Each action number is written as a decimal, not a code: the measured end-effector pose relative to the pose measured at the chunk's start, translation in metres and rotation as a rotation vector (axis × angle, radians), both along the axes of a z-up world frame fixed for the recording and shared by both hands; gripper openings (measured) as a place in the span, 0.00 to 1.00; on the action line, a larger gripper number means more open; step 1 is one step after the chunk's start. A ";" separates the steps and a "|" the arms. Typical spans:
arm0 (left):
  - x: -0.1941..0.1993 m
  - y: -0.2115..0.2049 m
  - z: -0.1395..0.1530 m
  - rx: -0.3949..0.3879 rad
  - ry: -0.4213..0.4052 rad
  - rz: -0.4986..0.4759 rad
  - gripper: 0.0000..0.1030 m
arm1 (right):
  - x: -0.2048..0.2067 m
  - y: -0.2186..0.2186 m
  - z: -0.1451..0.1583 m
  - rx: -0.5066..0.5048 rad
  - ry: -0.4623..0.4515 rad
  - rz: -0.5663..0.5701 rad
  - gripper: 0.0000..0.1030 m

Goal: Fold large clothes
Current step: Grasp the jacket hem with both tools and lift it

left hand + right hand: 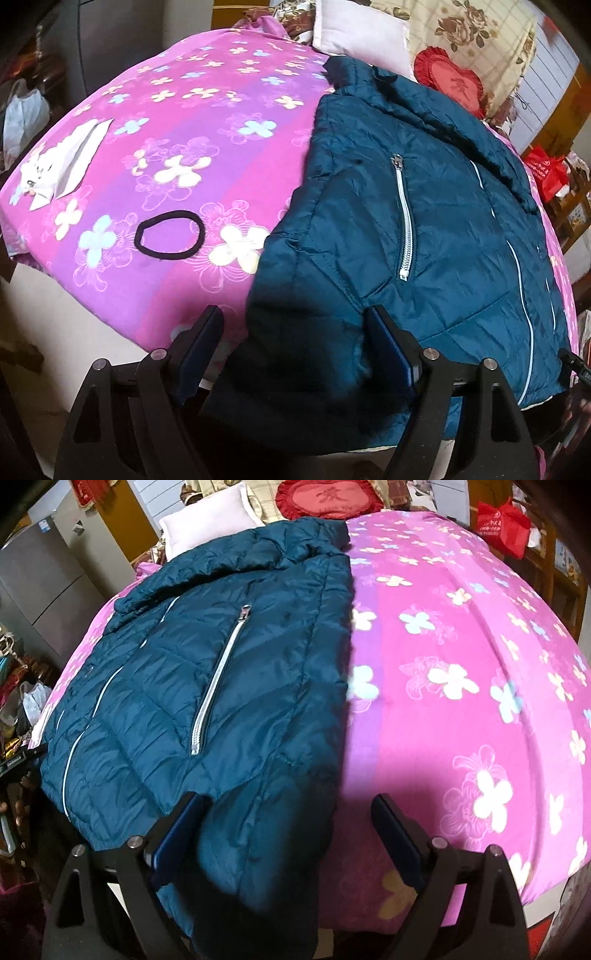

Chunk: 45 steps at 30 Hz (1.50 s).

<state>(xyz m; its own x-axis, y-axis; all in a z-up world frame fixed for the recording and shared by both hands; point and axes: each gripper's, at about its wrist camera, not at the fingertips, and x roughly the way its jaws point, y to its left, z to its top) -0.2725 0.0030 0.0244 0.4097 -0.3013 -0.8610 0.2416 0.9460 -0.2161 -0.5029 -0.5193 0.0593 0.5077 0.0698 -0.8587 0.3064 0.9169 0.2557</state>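
A dark teal quilted jacket [424, 221] with white zip pockets lies flat on a pink flowered bedspread [177, 155]. It also shows in the right wrist view [207, 672]. My left gripper [295, 332] is open, its jaws standing either side of the jacket's near left hem corner. My right gripper [288, 819] is open over the jacket's near right hem corner, with the bedspread [461, 664] under its right finger. The fabric lies between the fingers and is not pinched.
A black hair band [170, 234] and white tissues [62, 166] lie on the bedspread left of the jacket. A white pillow [362, 33] and a red heart cushion [450, 77] are at the head. A red bag [502, 524] and furniture flank the bed.
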 end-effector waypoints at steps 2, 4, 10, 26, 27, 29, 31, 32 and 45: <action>0.002 -0.001 0.000 -0.006 0.011 -0.001 0.61 | -0.001 0.003 0.000 0.006 -0.008 0.011 0.92; 0.001 -0.003 0.000 -0.003 0.021 -0.006 0.61 | -0.003 0.006 0.001 0.039 -0.023 0.039 0.92; -0.002 -0.011 -0.001 0.039 0.009 -0.022 0.61 | -0.004 0.024 0.001 0.076 -0.068 0.141 0.92; -0.010 -0.010 -0.001 0.036 -0.012 -0.015 0.59 | 0.008 0.028 0.000 0.063 -0.067 0.158 0.88; -0.011 -0.010 -0.001 0.030 -0.014 -0.011 0.55 | 0.008 0.028 0.001 0.058 -0.066 0.159 0.86; -0.012 -0.009 0.000 0.017 -0.015 -0.009 0.50 | 0.007 0.028 0.001 0.057 -0.064 0.155 0.78; -0.013 -0.009 0.000 0.010 -0.013 -0.009 0.45 | 0.005 0.026 0.002 0.063 -0.070 0.146 0.68; -0.013 -0.009 0.001 0.006 -0.011 -0.010 0.43 | 0.004 0.024 0.001 0.060 -0.071 0.144 0.60; -0.027 -0.014 0.030 -0.037 -0.098 -0.054 0.00 | 0.004 0.033 0.021 0.000 -0.125 0.208 0.18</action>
